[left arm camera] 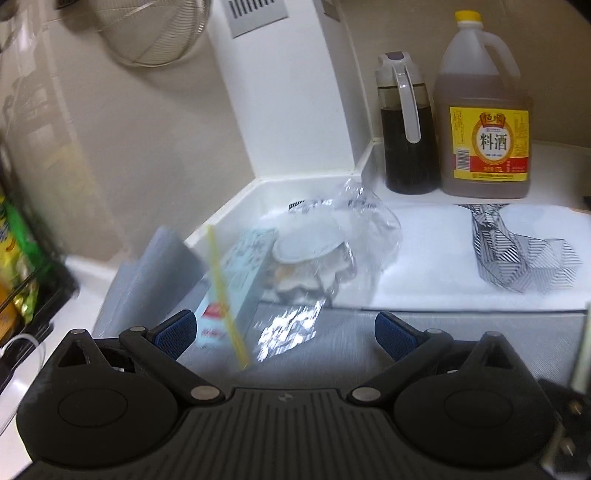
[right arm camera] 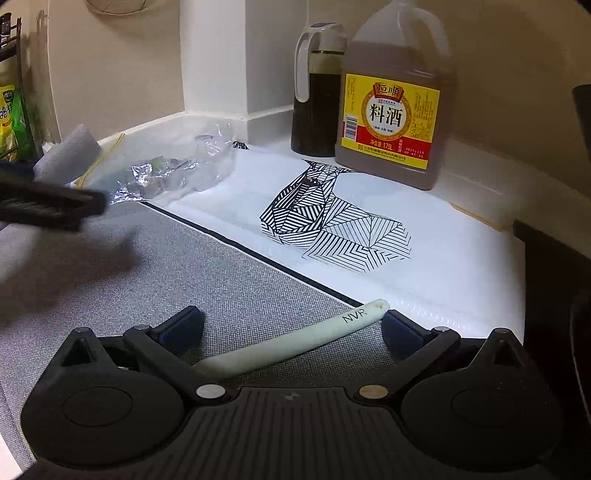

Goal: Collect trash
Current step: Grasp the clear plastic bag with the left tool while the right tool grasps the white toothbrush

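Your left gripper (left arm camera: 284, 332), jaws released, faces the crumpled clear plastic bag (left arm camera: 332, 240) mid-frame; your right gripper (right arm camera: 291, 328), jaws spread, straddles the pale cylindrical tube (right arm camera: 295, 343).

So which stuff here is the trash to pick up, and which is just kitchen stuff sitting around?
Trash to collect:
- crumpled clear plastic bag
- small carton
- yellow straw
- white tube marked NVR, lying between the open right tongs

Just sitting there:
- cooking wine jug
- dark sauce bottle
- patterned mat
- wire strainer
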Available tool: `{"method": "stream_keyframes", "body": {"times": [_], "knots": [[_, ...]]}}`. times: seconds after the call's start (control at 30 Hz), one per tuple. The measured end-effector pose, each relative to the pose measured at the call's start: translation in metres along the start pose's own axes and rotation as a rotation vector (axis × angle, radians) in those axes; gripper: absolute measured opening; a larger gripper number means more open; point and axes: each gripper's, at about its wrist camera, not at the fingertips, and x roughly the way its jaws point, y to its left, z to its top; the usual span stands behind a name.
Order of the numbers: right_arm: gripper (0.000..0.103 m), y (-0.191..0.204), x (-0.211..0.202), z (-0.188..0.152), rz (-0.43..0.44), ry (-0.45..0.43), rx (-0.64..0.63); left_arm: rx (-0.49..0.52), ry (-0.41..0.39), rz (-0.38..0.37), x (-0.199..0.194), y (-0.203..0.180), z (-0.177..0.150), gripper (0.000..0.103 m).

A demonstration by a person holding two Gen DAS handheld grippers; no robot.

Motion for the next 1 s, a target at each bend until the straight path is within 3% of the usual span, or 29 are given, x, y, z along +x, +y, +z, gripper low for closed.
{"method": "stream_keyframes", "body": {"times": [0.2, 0.3, 0.47, 1.0], "knots": [[0.103, 0.002, 0.0, 0.0, 0.003, 0.0, -0.002, 0.093, 0.013, 0.001, 0.032, -0.021, -0.007, 0.103], [0.103, 0.002, 0.0, 0.0, 0.004, 0.001, 0.001, 0.072, -0.019, 0.001, 0.039, -0.022, -0.012, 0.103], [0.103, 0.001, 0.0, 0.001, 0.005, 0.002, 0.002, 0.028, -0.006, -0.029, 0.043, -0.018, -0.01, 0.103], [0.103, 0.001, -0.001, 0.001, 0.005, 0.002, 0.001, 0.034, -0.008, -0.023, 0.041, -0.02, -0.011, 0.103]]}}
